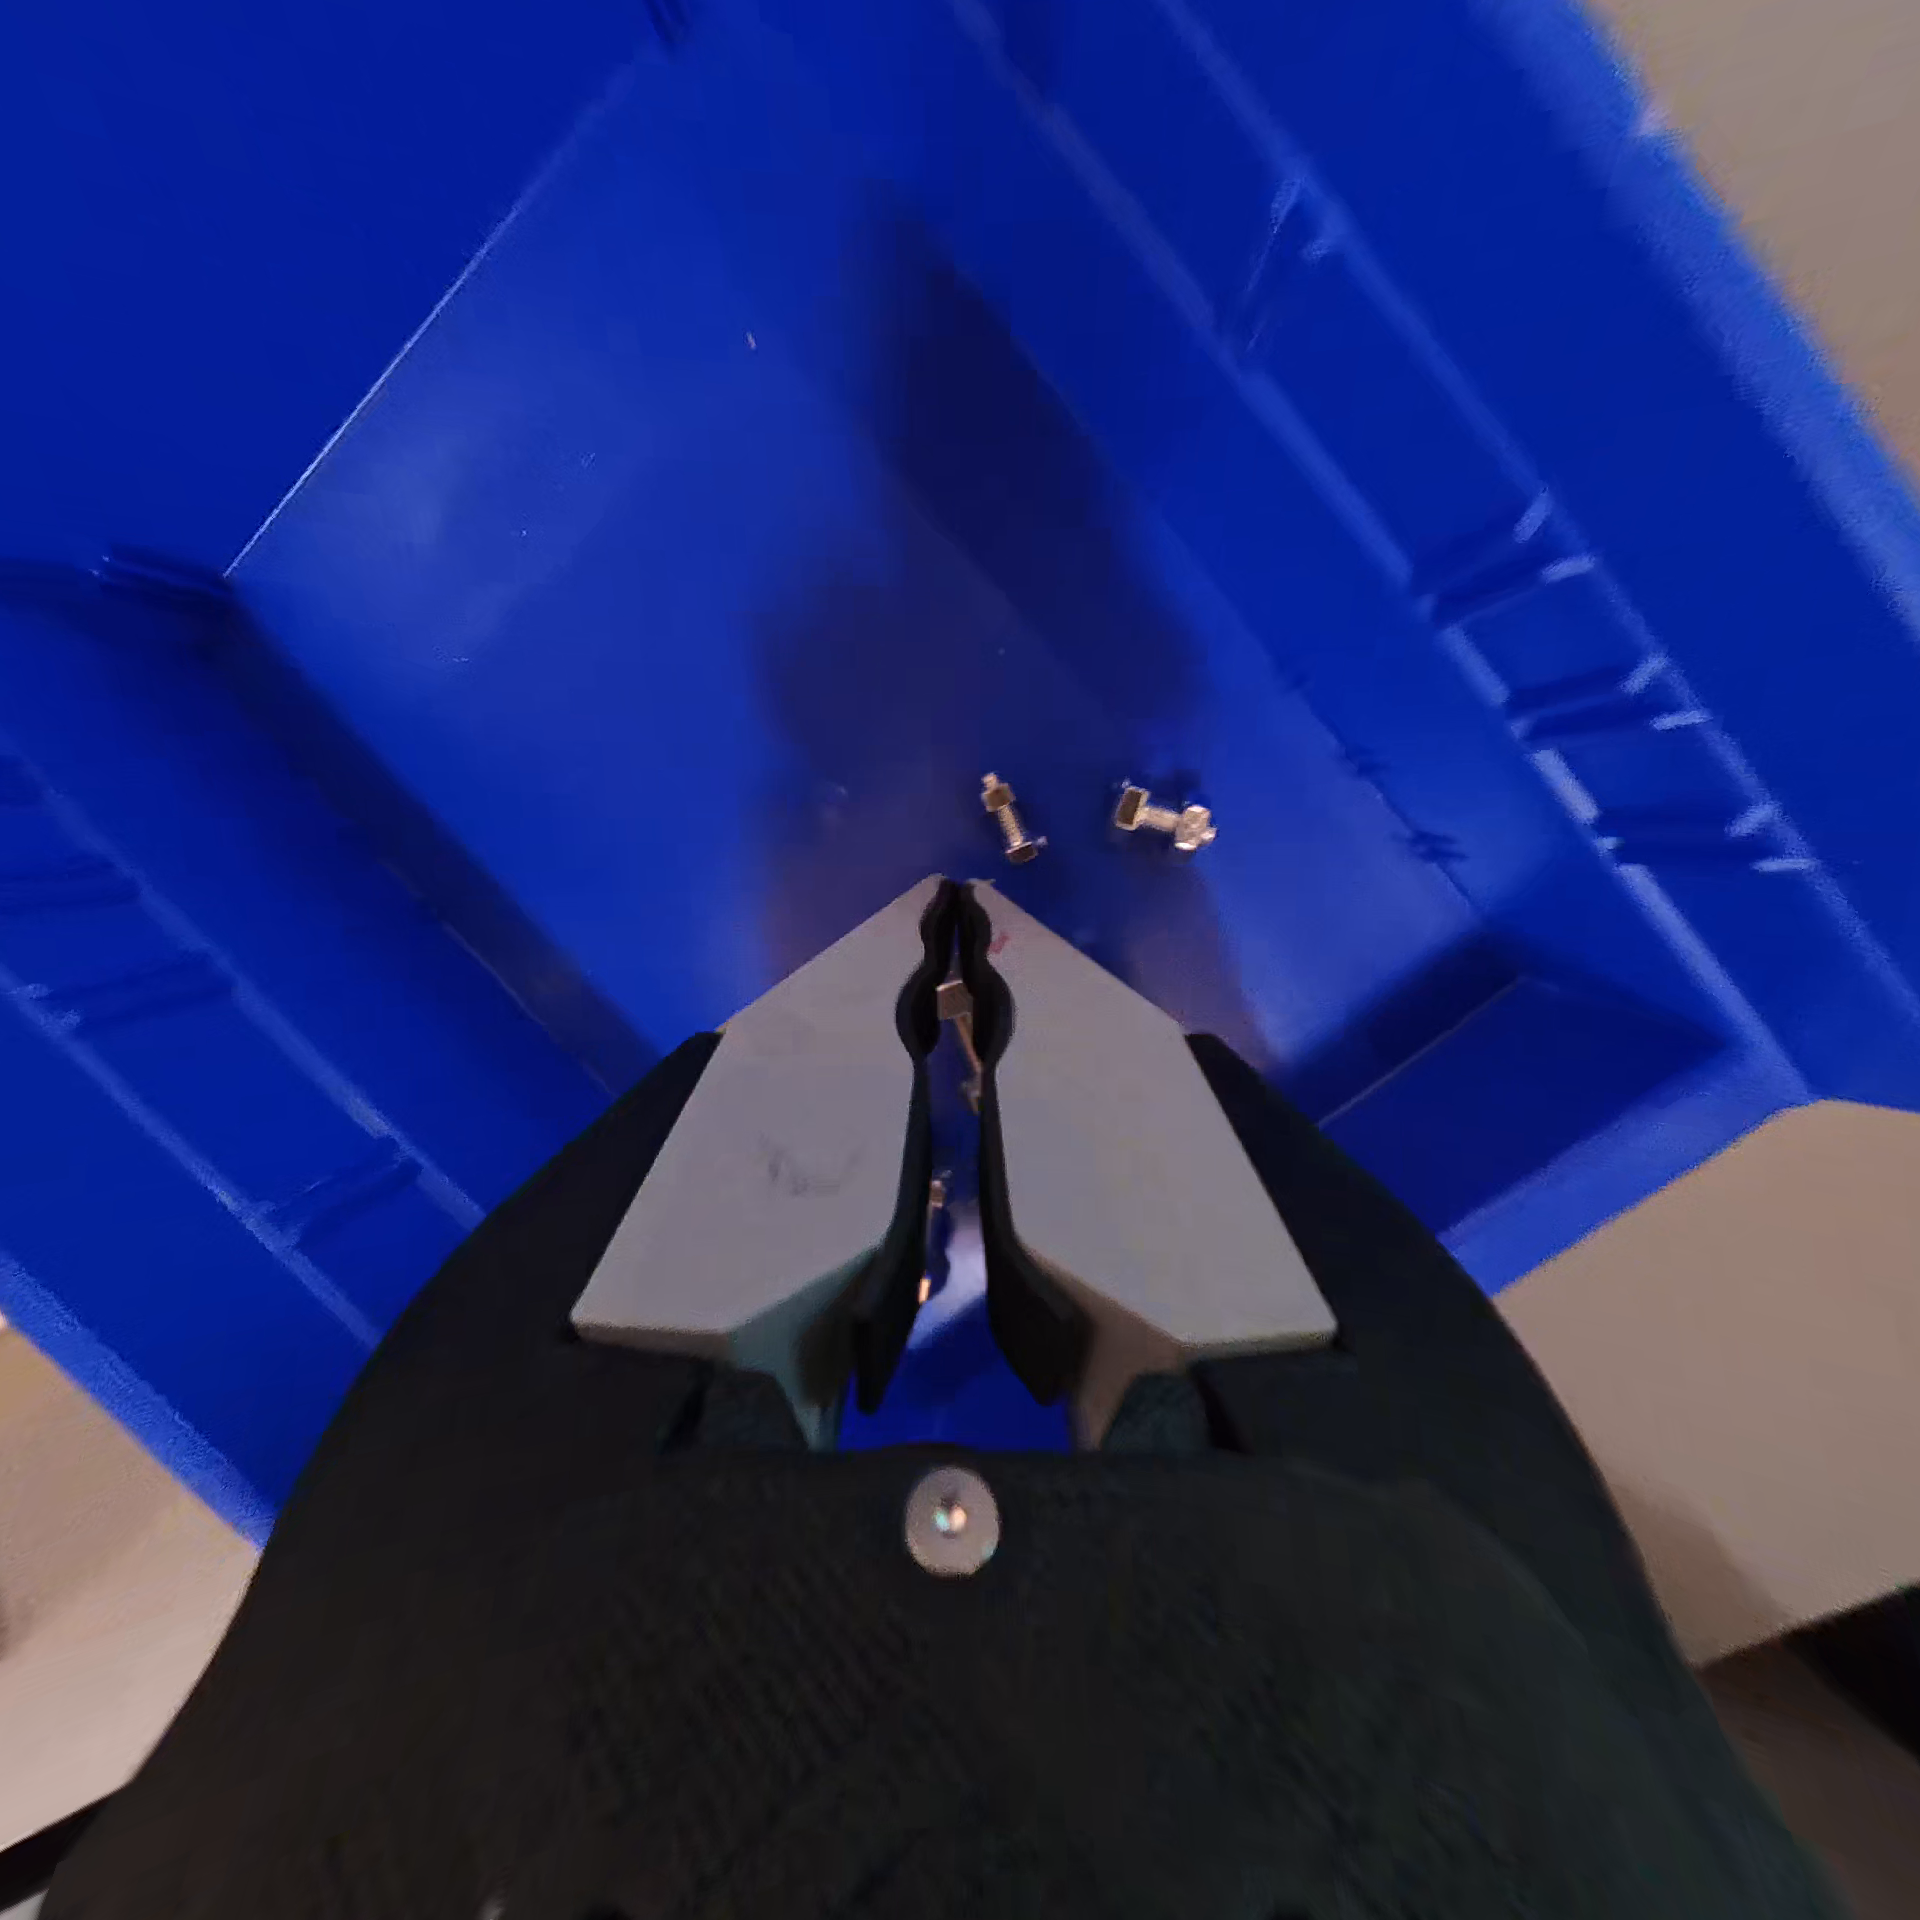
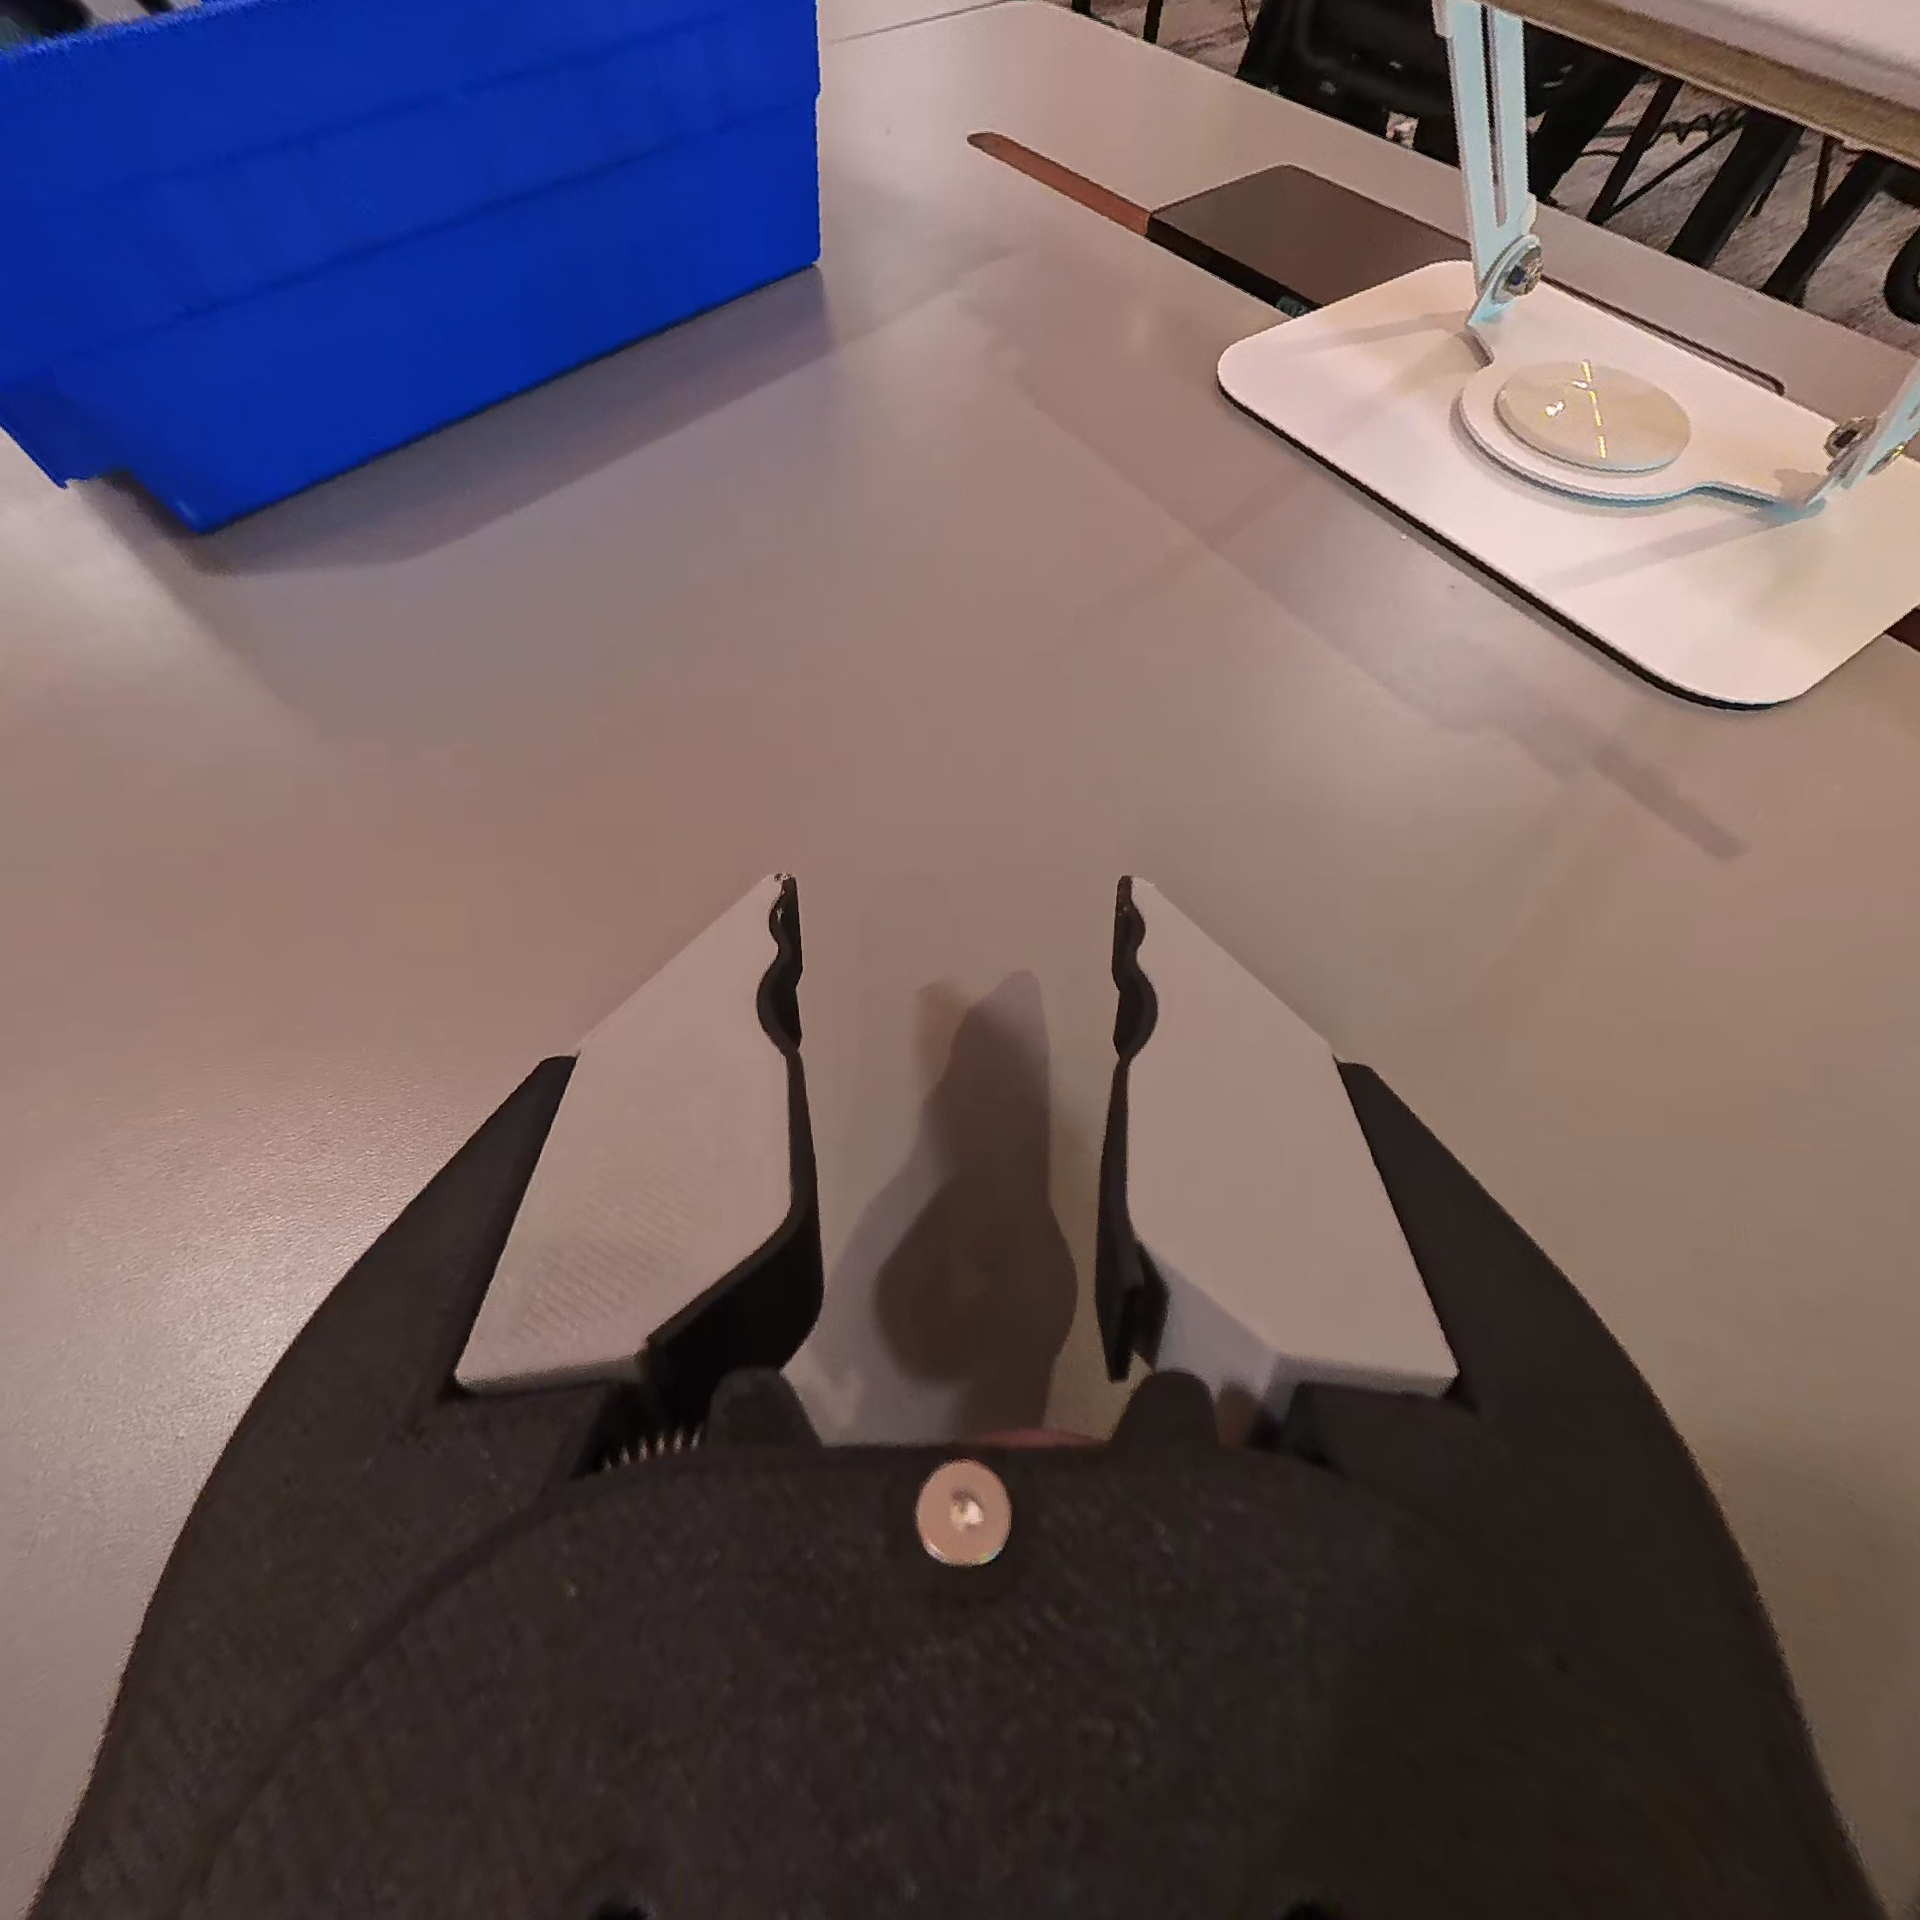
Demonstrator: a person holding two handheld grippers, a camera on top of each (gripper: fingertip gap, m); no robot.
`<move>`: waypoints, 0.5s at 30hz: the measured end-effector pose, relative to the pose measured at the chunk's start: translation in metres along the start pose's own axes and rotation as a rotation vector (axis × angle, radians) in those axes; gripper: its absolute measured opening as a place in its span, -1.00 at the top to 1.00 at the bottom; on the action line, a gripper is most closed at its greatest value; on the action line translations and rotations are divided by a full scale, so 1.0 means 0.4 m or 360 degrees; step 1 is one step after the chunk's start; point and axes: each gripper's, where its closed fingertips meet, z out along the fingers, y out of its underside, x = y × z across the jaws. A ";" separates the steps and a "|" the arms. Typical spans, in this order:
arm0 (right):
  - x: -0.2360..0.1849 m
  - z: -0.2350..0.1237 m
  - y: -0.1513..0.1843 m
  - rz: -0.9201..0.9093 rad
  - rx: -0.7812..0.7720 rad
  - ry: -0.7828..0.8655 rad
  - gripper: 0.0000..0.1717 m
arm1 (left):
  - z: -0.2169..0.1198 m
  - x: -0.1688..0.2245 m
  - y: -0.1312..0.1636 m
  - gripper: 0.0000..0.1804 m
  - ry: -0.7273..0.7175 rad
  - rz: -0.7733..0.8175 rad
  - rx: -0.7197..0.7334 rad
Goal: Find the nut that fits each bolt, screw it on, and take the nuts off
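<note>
In the left wrist view my left gripper (image 1: pixel 954 888) reaches into a blue plastic bin (image 1: pixel 623 520). Its fingertips are together, and a small silver bolt (image 1: pixel 953 1003) sits gripped in the round hollow of the black pads (image 1: pixel 914 1013), shaft pointing back toward the camera. Two more silver bolts with nuts on them, one (image 1: pixel 1008 818) and the other (image 1: pixel 1162 821), lie on the bin floor just beyond the tips. In the right wrist view my right gripper (image 2: pixel 956 894) is open and empty above the grey table (image 2: pixel 520 779); the bin (image 2: pixel 416 229) stands far to its left.
A white stand with a flat base (image 2: pixel 1538 488) and a light-blue bracket stands at the right of the table. A dark flat slab (image 2: pixel 1288 229) lies behind it. The bin's walls (image 1: pixel 1455 675) rise close around my left gripper. My right gripper is the nearer one to the flat base (image 2: pixel 1538 488): about 25 cm, against 45 cm.
</note>
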 end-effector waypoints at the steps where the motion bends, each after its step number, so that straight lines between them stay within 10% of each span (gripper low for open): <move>1: 0.000 -0.001 -0.001 -0.0004 0.0004 0.0001 0.33 | -0.007 0.011 -0.008 0.97 0.0051 -0.0016 0.0025; 8: 0.000 -0.004 -0.001 0.0002 0.0012 0.0003 0.33 | 0.032 0.038 -0.020 0.61 0.0152 -0.0194 -0.0032; 15: 0.008 -0.008 -0.001 0.0039 0.0022 0.0024 0.34 | 0.081 0.015 0.000 0.96 0.0030 -0.0113 -0.0144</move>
